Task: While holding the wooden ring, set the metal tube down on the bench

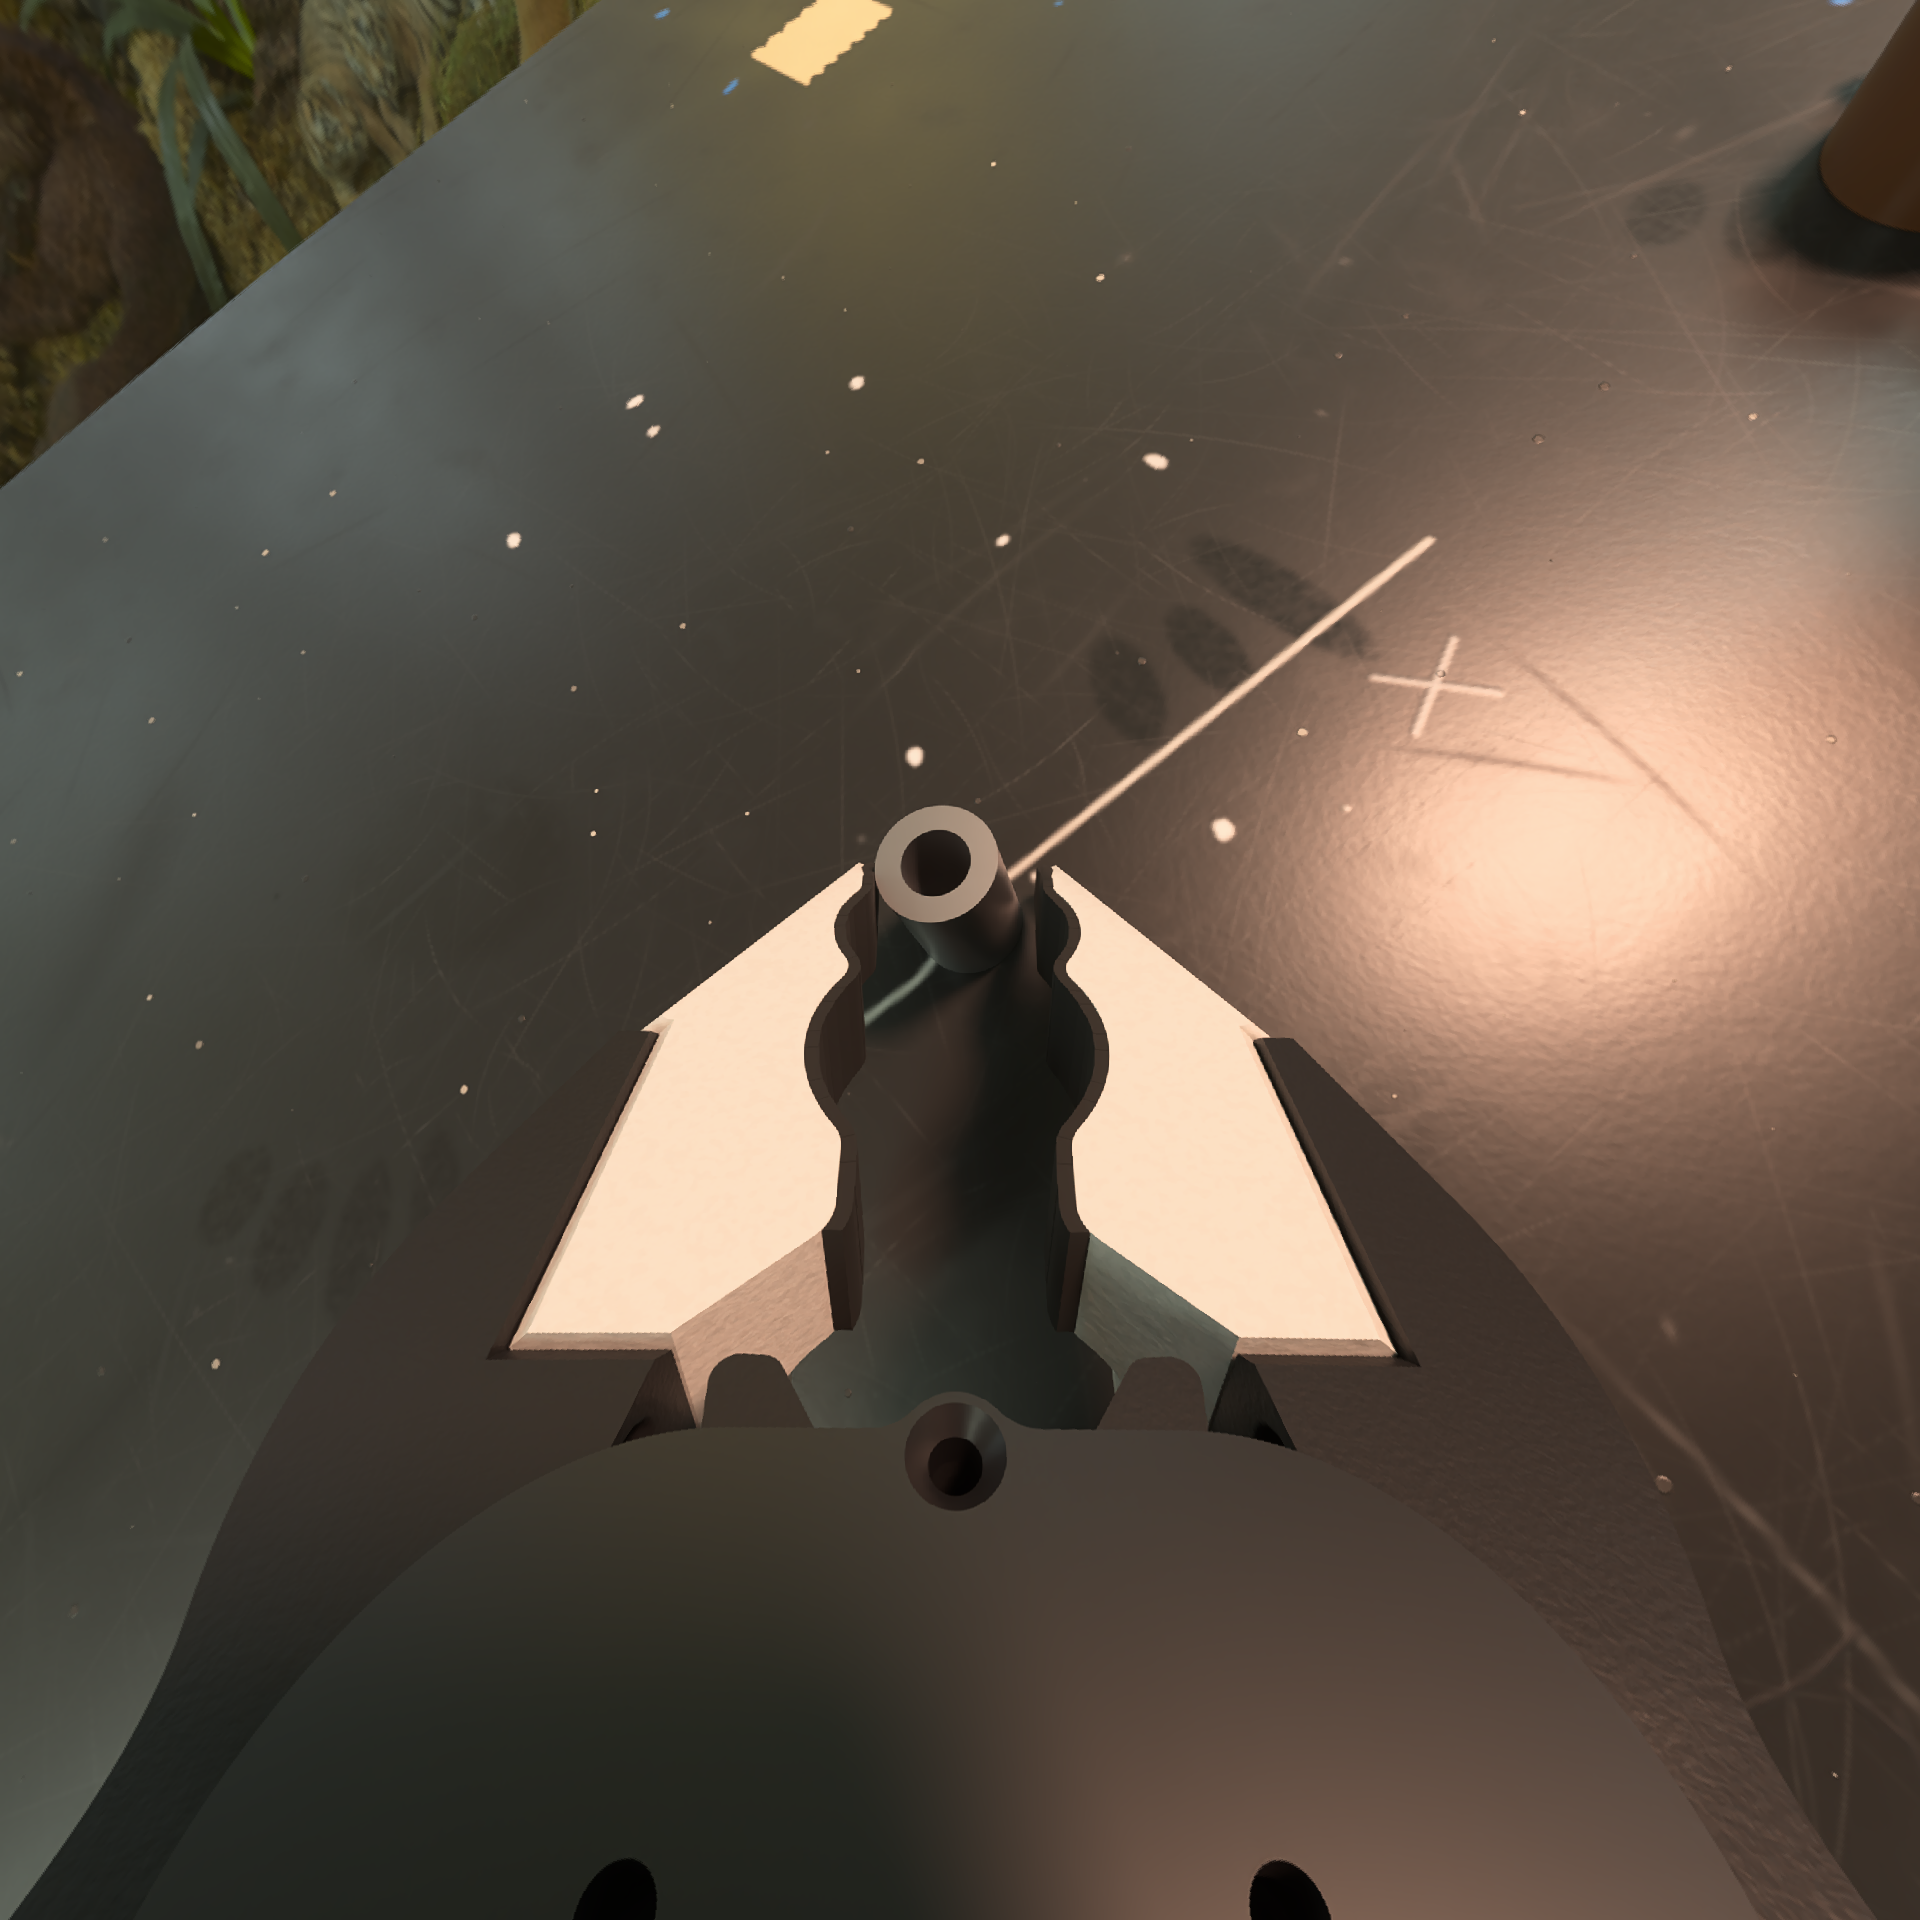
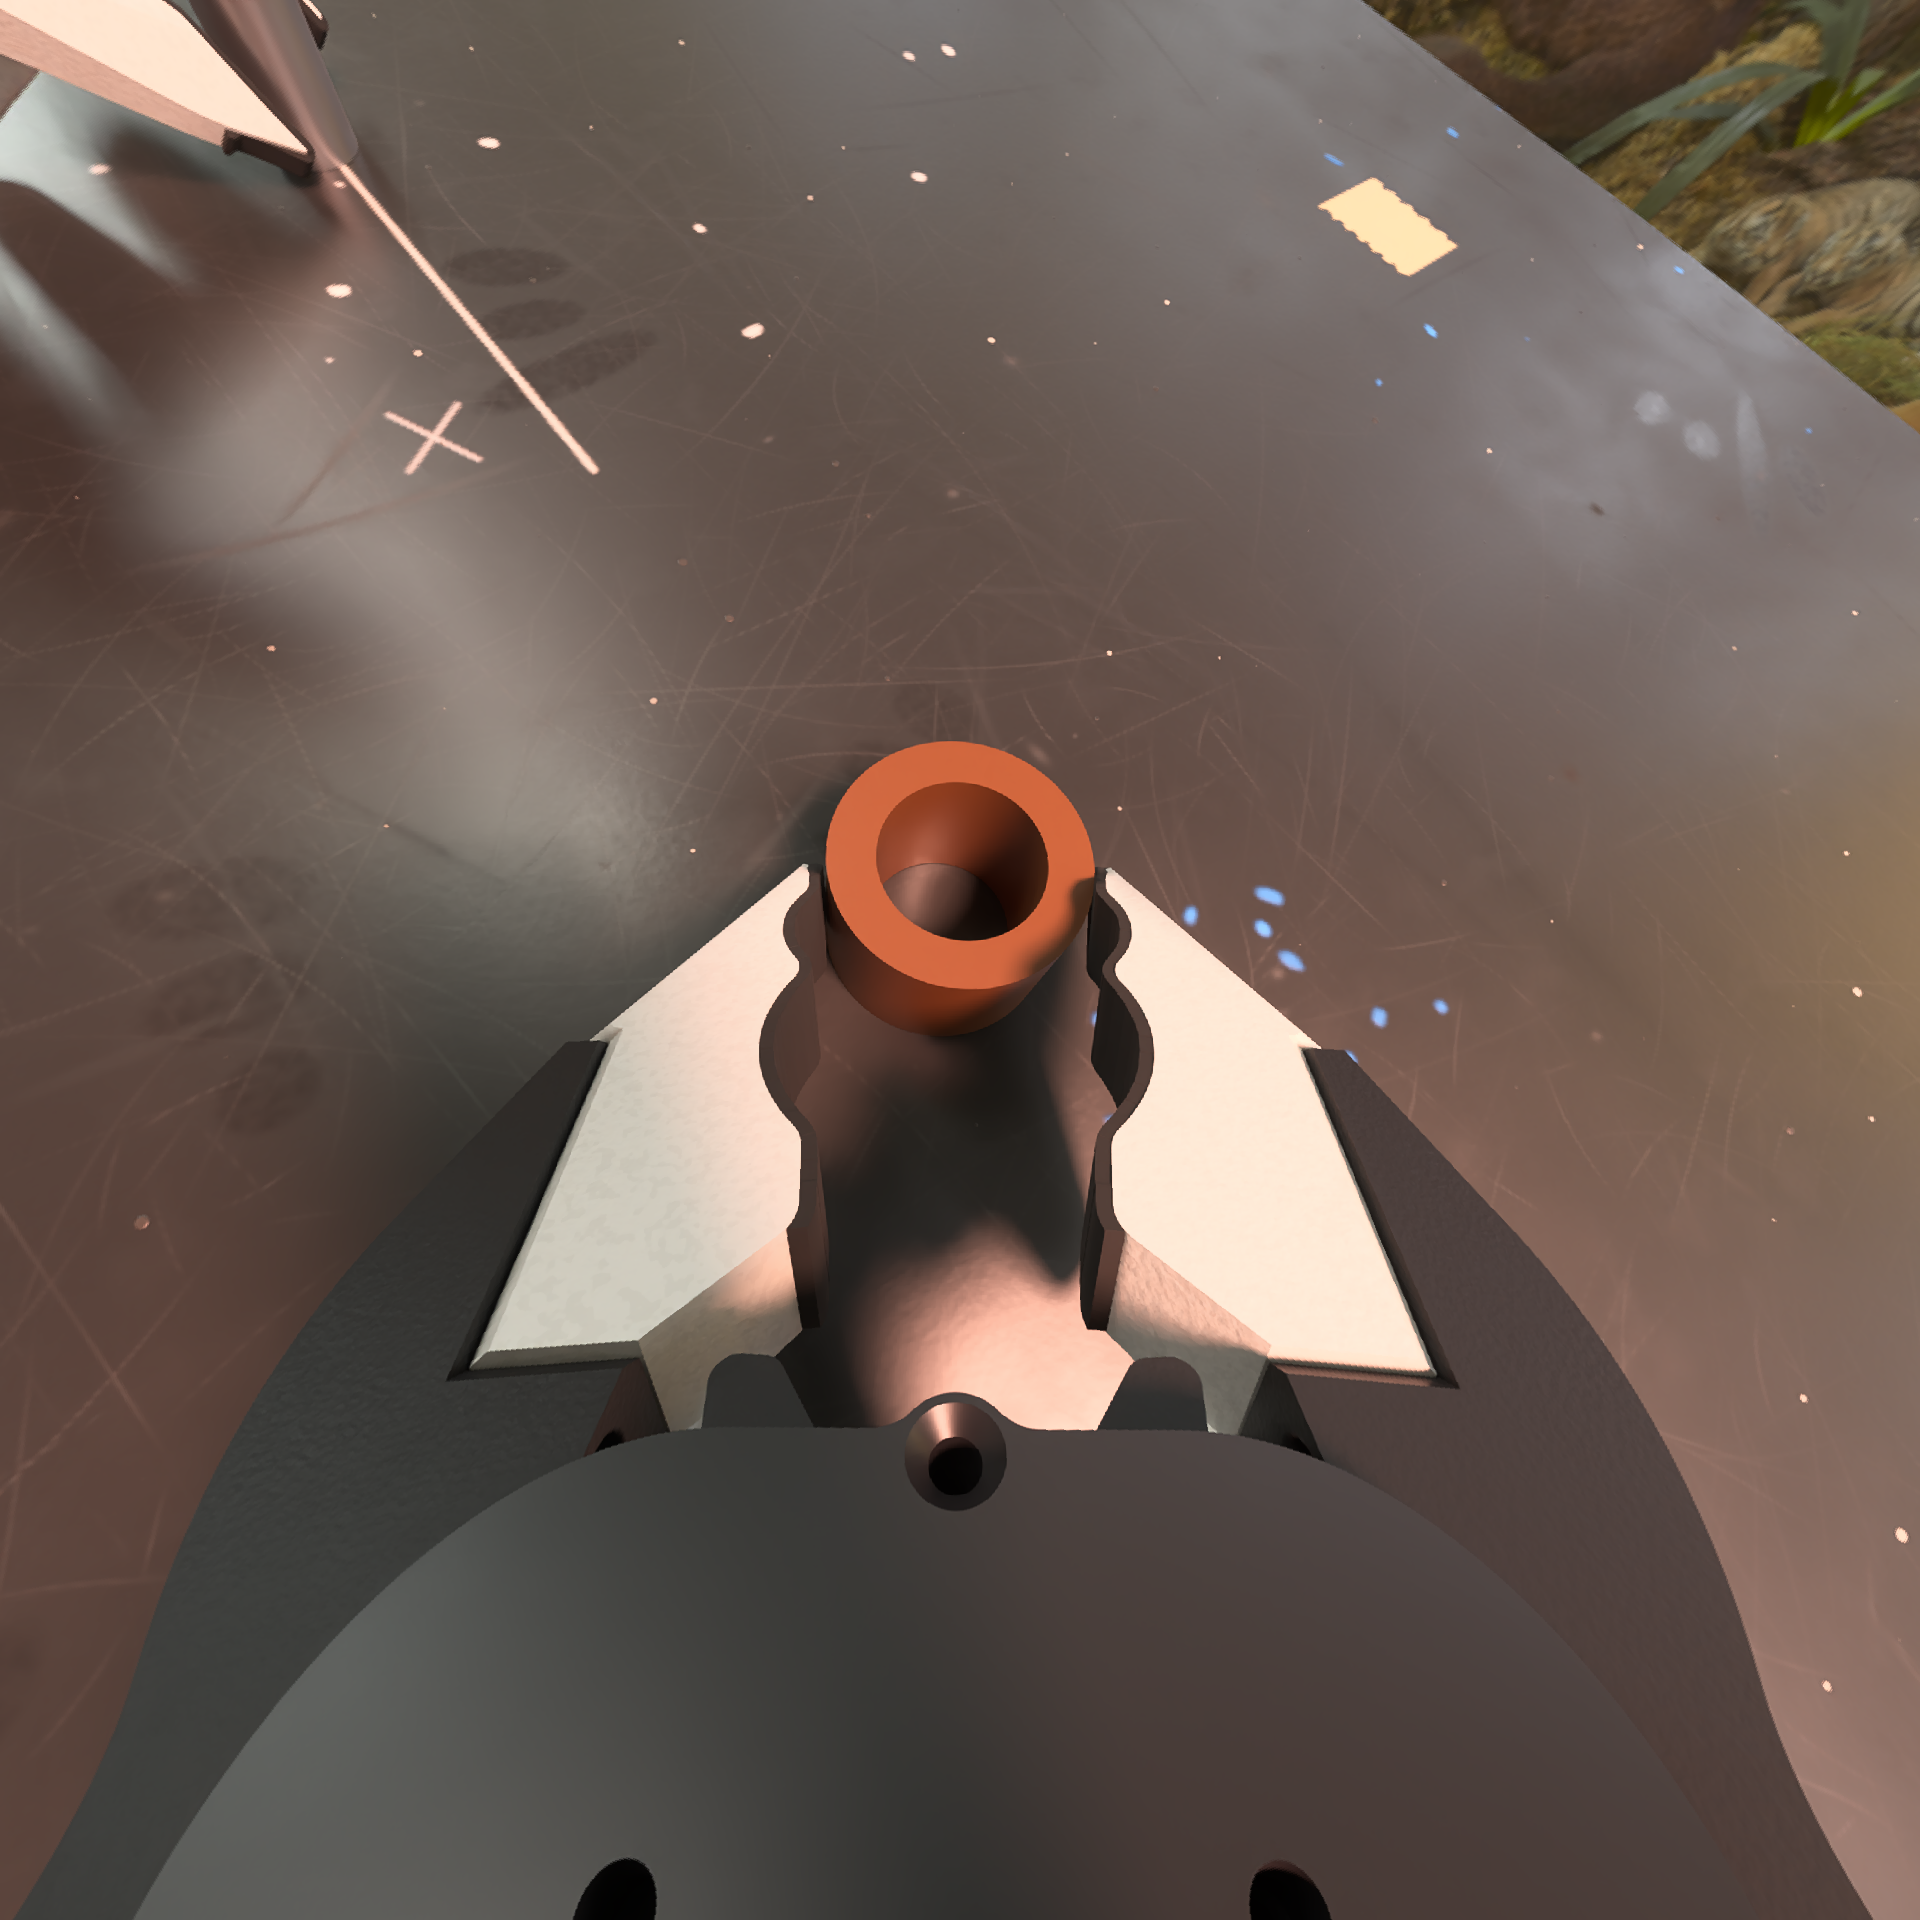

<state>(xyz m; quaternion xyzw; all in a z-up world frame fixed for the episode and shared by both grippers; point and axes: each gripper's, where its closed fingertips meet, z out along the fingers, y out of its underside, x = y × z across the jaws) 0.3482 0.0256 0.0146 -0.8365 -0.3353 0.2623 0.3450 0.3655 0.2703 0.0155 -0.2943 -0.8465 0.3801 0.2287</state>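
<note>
My left gripper (image 1: pixel 956 894) is shut on the metal tube (image 1: pixel 940 904), a short grey tube held upright at the fingertips, open end up. In the right wrist view the tube (image 2: pixel 317 104) shows at the top left beside a left gripper finger (image 2: pixel 156 83), its lower end at or just above the dark bench (image 2: pixel 1039 520). My right gripper (image 2: pixel 956 883) is shut on the wooden ring (image 2: pixel 862 935), an orange-brown ring held upright low over the bench. The ring also shows in the left wrist view (image 1: pixel 1870 125) at the far upper right.
The bench (image 1: pixel 520 727) is dark, scratched and speckled. A white line (image 1: pixel 1226 707) and a scratched cross (image 1: pixel 1437 686) lie between the grippers. A yellow patch (image 1: pixel 821 42) lies far off. Beyond the bench edge are rocks and plants (image 1: pixel 104 260), also in the right wrist view (image 2: pixel 1766 156).
</note>
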